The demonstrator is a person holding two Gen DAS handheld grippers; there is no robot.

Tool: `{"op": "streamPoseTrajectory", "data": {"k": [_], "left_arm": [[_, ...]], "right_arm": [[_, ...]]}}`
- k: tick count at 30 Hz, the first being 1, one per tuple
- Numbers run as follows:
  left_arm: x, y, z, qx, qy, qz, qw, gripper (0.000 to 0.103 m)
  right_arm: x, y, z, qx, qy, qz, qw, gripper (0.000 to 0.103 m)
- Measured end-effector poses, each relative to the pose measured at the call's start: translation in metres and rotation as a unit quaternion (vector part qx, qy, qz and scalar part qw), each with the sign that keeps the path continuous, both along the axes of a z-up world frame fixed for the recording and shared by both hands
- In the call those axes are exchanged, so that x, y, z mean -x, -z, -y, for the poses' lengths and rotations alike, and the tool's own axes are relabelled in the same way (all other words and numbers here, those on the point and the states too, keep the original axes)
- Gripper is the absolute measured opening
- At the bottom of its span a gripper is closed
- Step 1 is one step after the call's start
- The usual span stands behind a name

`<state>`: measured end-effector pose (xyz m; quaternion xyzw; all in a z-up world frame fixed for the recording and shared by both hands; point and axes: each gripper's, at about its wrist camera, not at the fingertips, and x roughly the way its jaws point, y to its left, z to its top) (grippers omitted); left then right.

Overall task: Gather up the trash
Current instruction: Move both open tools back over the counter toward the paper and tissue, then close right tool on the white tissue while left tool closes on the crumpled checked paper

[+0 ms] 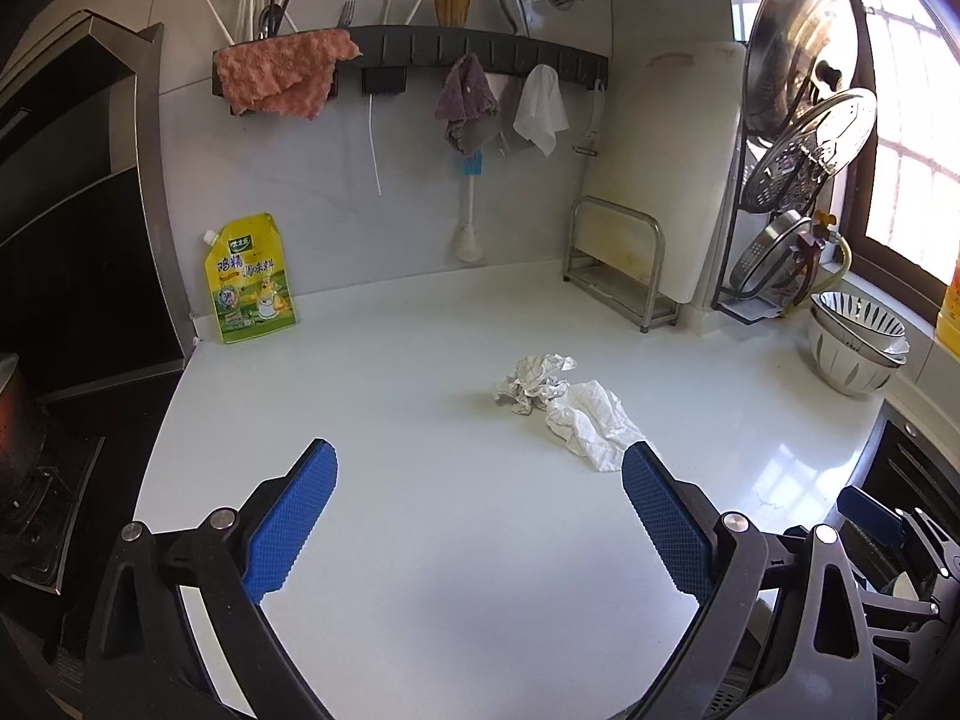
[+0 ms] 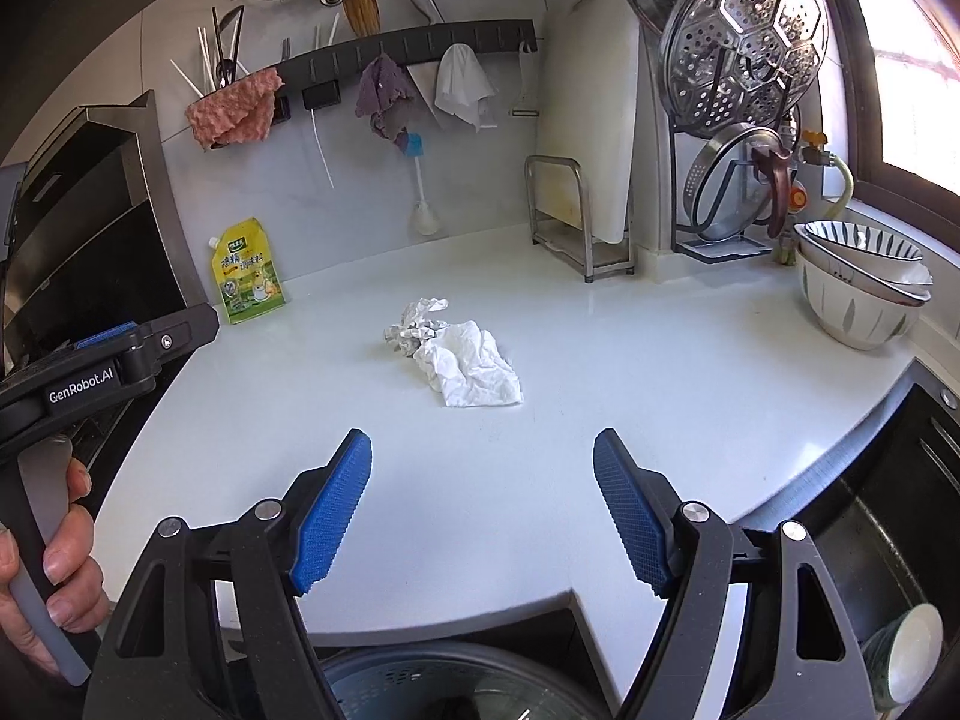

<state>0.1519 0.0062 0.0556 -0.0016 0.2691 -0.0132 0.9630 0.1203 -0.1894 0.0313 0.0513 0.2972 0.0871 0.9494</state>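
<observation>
Two pieces of trash lie together mid-counter: a crumpled printed paper ball (image 1: 534, 381) (image 2: 417, 324) and a crumpled white tissue (image 1: 591, 423) (image 2: 474, 369) touching it. My left gripper (image 1: 480, 465) is open with nothing between its blue pads. It hovers above the counter short of the trash, and its right pad (image 1: 660, 510) overlaps the tissue's near edge in the picture. My right gripper (image 2: 483, 447) is also open and holds nothing, with the tissue ahead of it. In the right wrist view the left gripper (image 2: 108, 354) shows at the left, held by a hand (image 2: 66, 546).
A yellow seasoning pouch (image 1: 252, 279) leans on the back wall at left. Stacked bowls (image 2: 858, 288) stand at right, with a cutting-board rack (image 2: 576, 222) and a lid rack (image 2: 738, 120) behind. The stove (image 1: 42, 480) is left and the sink (image 2: 888, 540) lower right. Cloths hang from the wall rail (image 1: 420, 48).
</observation>
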Motion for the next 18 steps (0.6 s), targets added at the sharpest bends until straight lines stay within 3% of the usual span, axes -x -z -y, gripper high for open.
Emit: {"op": "streamPoseTrajectory", "data": {"k": [18], "left_arm": [[-0.107, 0.046, -0.016, 0.003, -0.035, -0.052, 0.9981, 0.094]], "right_arm": [[-0.136, 0.028, -0.026, 0.010, -0.069, -0.056, 0.996, 0.073]]}}
